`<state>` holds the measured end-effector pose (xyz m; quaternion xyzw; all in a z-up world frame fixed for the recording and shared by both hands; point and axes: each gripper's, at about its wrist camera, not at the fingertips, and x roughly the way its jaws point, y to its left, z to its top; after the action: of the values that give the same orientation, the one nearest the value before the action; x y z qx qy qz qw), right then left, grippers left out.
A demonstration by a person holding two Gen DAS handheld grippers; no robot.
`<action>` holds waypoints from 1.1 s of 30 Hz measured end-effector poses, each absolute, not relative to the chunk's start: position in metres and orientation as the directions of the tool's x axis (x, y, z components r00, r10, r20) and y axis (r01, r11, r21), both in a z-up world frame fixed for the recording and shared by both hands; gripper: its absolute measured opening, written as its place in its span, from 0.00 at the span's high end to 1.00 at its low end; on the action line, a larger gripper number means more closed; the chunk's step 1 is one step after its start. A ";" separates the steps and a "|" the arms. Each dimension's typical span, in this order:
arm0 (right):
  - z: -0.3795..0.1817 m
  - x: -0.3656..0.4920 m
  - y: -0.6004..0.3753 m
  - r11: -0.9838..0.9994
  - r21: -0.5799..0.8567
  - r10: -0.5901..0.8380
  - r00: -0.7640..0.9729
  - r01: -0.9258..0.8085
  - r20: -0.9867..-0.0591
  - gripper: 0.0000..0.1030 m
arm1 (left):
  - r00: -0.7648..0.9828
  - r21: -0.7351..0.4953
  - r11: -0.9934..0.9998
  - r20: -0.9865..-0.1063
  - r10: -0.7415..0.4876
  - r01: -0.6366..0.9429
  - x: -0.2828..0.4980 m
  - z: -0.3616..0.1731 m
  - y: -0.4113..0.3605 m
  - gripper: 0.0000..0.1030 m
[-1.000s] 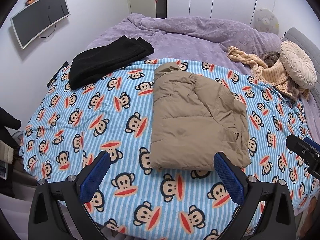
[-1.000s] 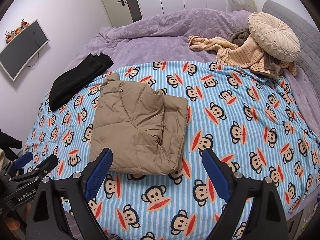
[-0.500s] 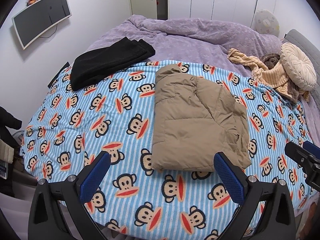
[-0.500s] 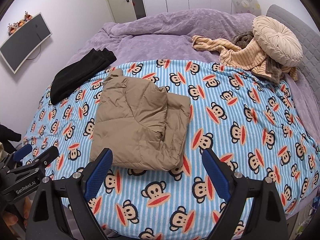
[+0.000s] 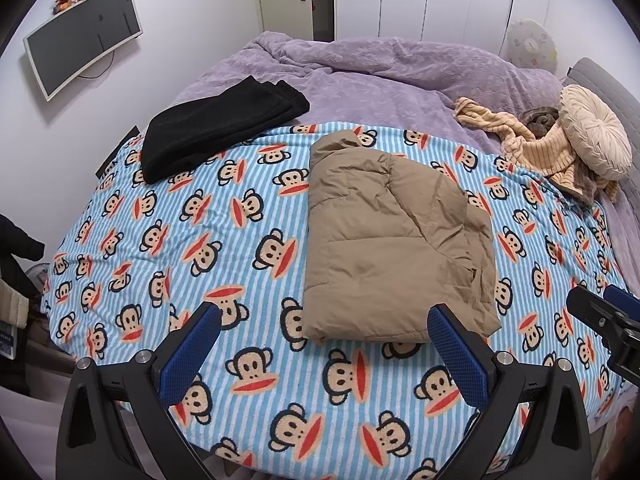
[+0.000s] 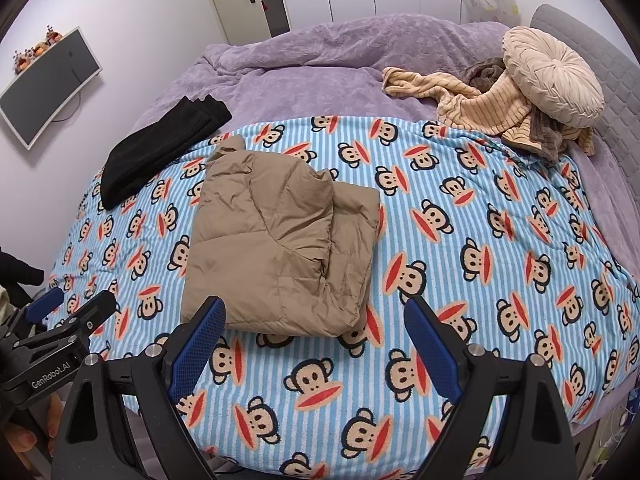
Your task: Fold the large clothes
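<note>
A tan puffer jacket (image 5: pixel 384 240) (image 6: pixel 276 240) lies folded into a rough rectangle on the blue striped monkey-print blanket (image 5: pixel 200 240) (image 6: pixel 480 240). My left gripper (image 5: pixel 324 320) hovers open near the bed's front edge, its right blue pad just short of the jacket's near hem, holding nothing. My right gripper (image 6: pixel 314 316) is open too, empty, its left pad over the jacket's near corner. Each gripper shows at the edge of the other's view: the right gripper (image 5: pixel 604 316), the left gripper (image 6: pixel 68 316).
A folded black garment (image 5: pixel 216 128) (image 6: pixel 160 148) lies at the back left. A cream striped garment (image 6: pixel 472 104) and a round cushion (image 6: pixel 552 76) sit back right on the purple duvet (image 5: pixel 360 72). A monitor (image 5: pixel 80 36) hangs on the left wall.
Both grippers have drawn back and risen slightly from the bed; the jacket looks a little farther away. The jacket itself has not moved.
</note>
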<state>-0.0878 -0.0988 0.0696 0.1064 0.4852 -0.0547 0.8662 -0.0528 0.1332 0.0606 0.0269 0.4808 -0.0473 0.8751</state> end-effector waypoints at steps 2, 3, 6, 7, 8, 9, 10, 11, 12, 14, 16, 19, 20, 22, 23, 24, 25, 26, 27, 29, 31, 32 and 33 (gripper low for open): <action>0.069 -0.090 -0.098 0.971 0.132 0.008 0.523 0.199 -0.853 0.10 | 0.533 0.001 0.994 -0.844 -0.056 0.107 -0.052 0.061 0.134 0.00; 0.069 -0.090 -0.098 0.971 0.131 0.008 0.523 0.200 -0.852 0.10 | 0.533 0.001 0.994 -0.844 -0.057 0.108 -0.052 0.061 0.134 0.00; 0.069 -0.091 -0.097 0.971 0.131 0.008 0.524 0.200 -0.852 0.10 | 0.533 0.002 0.994 -0.844 -0.057 0.110 -0.052 0.060 0.134 0.00; 0.069 -0.091 -0.097 0.971 0.131 0.008 0.524 0.199 -0.852 0.10 | 0.533 0.002 0.994 -0.844 -0.058 0.110 -0.052 0.061 0.134 0.00; 0.069 -0.090 -0.098 0.971 0.131 0.007 0.523 0.201 -0.852 0.10 | 0.533 0.001 0.994 -0.844 -0.058 0.111 -0.052 0.060 0.134 0.00; 0.069 -0.090 -0.098 0.970 0.132 0.008 0.523 0.202 -0.852 0.10 | 0.533 0.002 0.994 -0.844 -0.057 0.111 -0.052 0.061 0.134 0.00; 0.069 -0.090 -0.098 0.971 0.132 0.008 0.523 0.201 -0.852 0.10 | 0.533 0.003 0.994 -0.844 -0.057 0.111 -0.052 0.060 0.134 0.00; 0.069 -0.090 -0.098 0.971 0.132 0.008 0.523 0.201 -0.853 0.10 | 0.533 0.002 0.994 -0.844 -0.057 0.111 -0.052 0.060 0.134 0.00; 0.069 -0.091 -0.098 0.971 0.132 0.008 0.522 0.201 -0.853 0.10 | 0.533 0.002 0.994 -0.844 -0.057 0.110 -0.052 0.061 0.134 0.00; 0.069 -0.090 -0.098 0.971 0.132 0.008 0.523 0.201 -0.852 0.10 | 0.533 0.002 0.994 -0.844 -0.057 0.109 -0.052 0.060 0.134 0.00; 0.069 -0.090 -0.098 0.971 0.132 0.008 0.523 0.201 -0.853 0.10 | 0.534 0.001 0.994 -0.844 -0.058 0.109 -0.052 0.061 0.134 0.00; 0.069 -0.090 -0.098 0.970 0.133 0.008 0.522 0.202 -0.853 0.10 | 0.534 0.002 0.994 -0.844 -0.057 0.110 -0.052 0.060 0.134 0.00; 0.069 -0.089 -0.099 0.971 0.133 0.009 0.522 0.200 -0.853 0.10 | 0.534 0.002 0.994 -0.844 -0.057 0.110 -0.052 0.060 0.134 0.00; 0.069 -0.090 -0.099 0.971 0.133 0.009 0.522 0.199 -0.853 0.10 | 0.534 0.001 0.994 -0.844 -0.058 0.110 -0.052 0.060 0.134 0.00; 0.069 -0.089 -0.100 0.971 0.132 0.010 0.522 0.198 -0.853 0.10 | 0.534 0.002 0.994 -0.844 -0.058 0.111 -0.052 0.060 0.134 0.00; 0.069 -0.089 -0.100 0.971 0.132 0.010 0.522 0.198 -0.853 0.10 | 0.534 0.003 0.994 -0.844 -0.057 0.111 -0.052 0.060 0.134 0.00; 0.069 -0.088 -0.101 0.971 0.132 0.010 0.522 0.197 -0.853 0.10 | 0.534 0.003 0.994 -0.844 -0.057 0.110 -0.052 0.060 0.134 0.00; 0.069 -0.088 -0.101 0.972 0.132 0.011 0.522 0.197 -0.853 0.10 | 0.534 0.003 0.994 -0.844 -0.056 0.109 -0.052 0.060 0.134 0.00; 0.069 -0.089 -0.100 0.971 0.133 0.011 0.521 0.197 -0.853 0.10 | 0.534 0.003 0.994 -0.844 -0.056 0.110 -0.052 0.059 0.134 0.00; 0.069 -0.088 -0.100 0.971 0.133 0.011 0.522 0.198 -0.853 0.10 | 0.535 0.006 0.994 -0.843 -0.052 0.106 -0.052 0.061 0.134 0.00; 0.069 -0.088 -0.101 0.971 0.133 0.011 0.522 0.198 -0.853 0.10 | 0.535 0.007 0.994 -0.843 -0.051 0.105 -0.051 0.061 0.134 0.00; 0.069 -0.088 -0.101 0.971 0.134 0.011 0.521 0.197 -0.853 0.10 | 0.535 0.007 0.994 -0.843 -0.051 0.105 -0.051 0.061 0.134 0.00; 0.069 -0.089 -0.101 0.971 0.134 0.012 0.521 0.197 -0.853 0.10 | 0.535 0.008 0.995 -0.843 -0.050 0.104 -0.052 0.062 0.134 0.00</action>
<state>-0.0885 -0.1006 0.0688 0.1076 0.4865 -0.0536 0.8654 -0.0516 0.1342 0.0620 0.0284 0.4802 -0.0438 0.8756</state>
